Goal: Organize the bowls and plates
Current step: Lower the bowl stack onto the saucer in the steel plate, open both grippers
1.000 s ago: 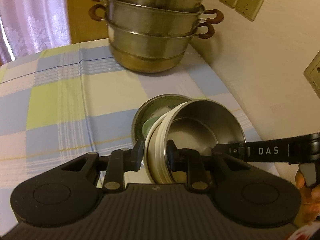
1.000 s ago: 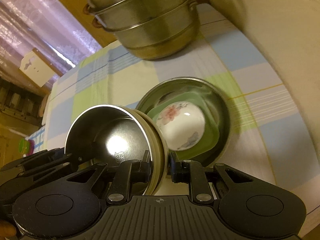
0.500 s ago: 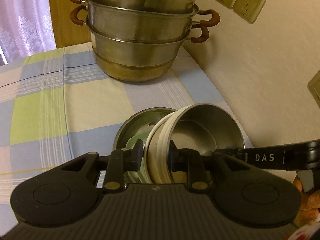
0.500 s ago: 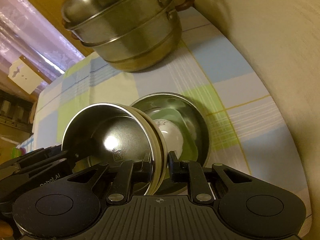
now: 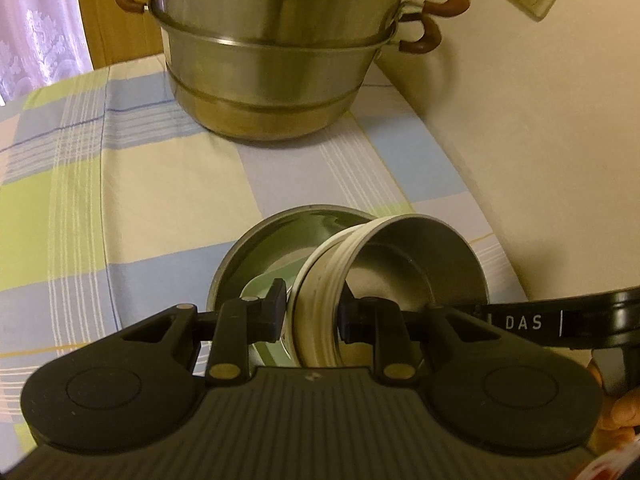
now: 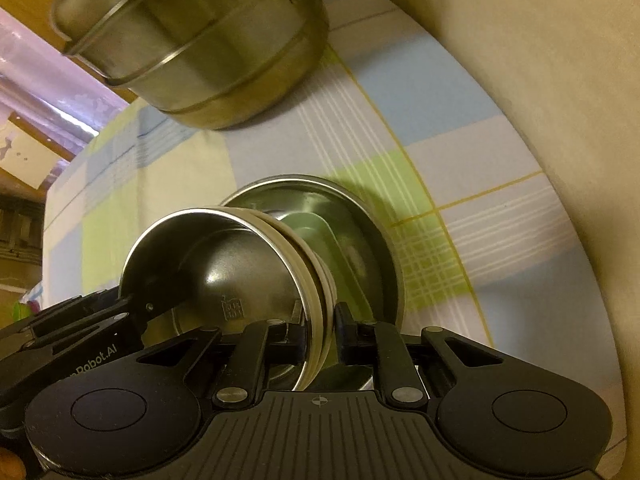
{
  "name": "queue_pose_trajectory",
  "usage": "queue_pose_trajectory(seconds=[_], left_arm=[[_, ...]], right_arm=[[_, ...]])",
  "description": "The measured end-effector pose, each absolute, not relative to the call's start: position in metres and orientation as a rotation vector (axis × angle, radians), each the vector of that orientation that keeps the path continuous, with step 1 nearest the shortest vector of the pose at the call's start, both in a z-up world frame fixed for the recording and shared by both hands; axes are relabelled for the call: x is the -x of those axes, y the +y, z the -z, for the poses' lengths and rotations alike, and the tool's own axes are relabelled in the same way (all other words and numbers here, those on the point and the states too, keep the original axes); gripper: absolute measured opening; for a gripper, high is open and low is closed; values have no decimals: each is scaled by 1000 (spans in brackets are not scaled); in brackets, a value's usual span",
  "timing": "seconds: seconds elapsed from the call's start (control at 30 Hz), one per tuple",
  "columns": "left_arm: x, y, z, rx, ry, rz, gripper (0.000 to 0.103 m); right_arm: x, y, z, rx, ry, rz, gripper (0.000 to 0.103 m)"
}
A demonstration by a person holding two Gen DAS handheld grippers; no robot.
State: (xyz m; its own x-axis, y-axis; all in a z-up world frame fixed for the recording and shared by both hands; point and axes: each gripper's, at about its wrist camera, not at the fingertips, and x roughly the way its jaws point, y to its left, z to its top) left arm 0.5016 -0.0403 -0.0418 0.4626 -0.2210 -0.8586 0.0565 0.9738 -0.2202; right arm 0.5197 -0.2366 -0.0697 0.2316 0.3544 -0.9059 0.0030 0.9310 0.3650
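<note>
Just in front of the steamer (image 5: 276, 56), on the checked surface (image 5: 132, 184), sits a metal dish (image 6: 360, 216) holding a green plate (image 6: 320, 236). Over that dish, both grippers hold 1 steel bowl (image 5: 416, 256) tilted on edge: left gripper (image 5: 312, 312) pinching its near wall, right gripper (image 6: 320, 334) pinching the opposite rim, fingers (image 6: 346, 332) having just narrowed.
</note>
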Motion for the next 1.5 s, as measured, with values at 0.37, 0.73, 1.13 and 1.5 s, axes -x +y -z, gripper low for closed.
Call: queue_pose_trajectory(seconds=[0.37, 0.73, 1.13, 1.5], left_arm=[[-516, -34, 68, 193, 1124, 168, 22], [-519, -29, 78, 203, 1142, 163, 22], [-520, -28, 80, 202, 1135, 165, 22], [-518, -23, 82, 211, 1122, 186, 22]], right_arm=[[-536, -233, 89, -305, 1373, -236, 14], [-543, -228, 97, -291, 1402, -239, 14], [-546, -221, 94, -247, 1404, -254, 16], [-544, -218, 93, -210, 1382, -275, 16]])
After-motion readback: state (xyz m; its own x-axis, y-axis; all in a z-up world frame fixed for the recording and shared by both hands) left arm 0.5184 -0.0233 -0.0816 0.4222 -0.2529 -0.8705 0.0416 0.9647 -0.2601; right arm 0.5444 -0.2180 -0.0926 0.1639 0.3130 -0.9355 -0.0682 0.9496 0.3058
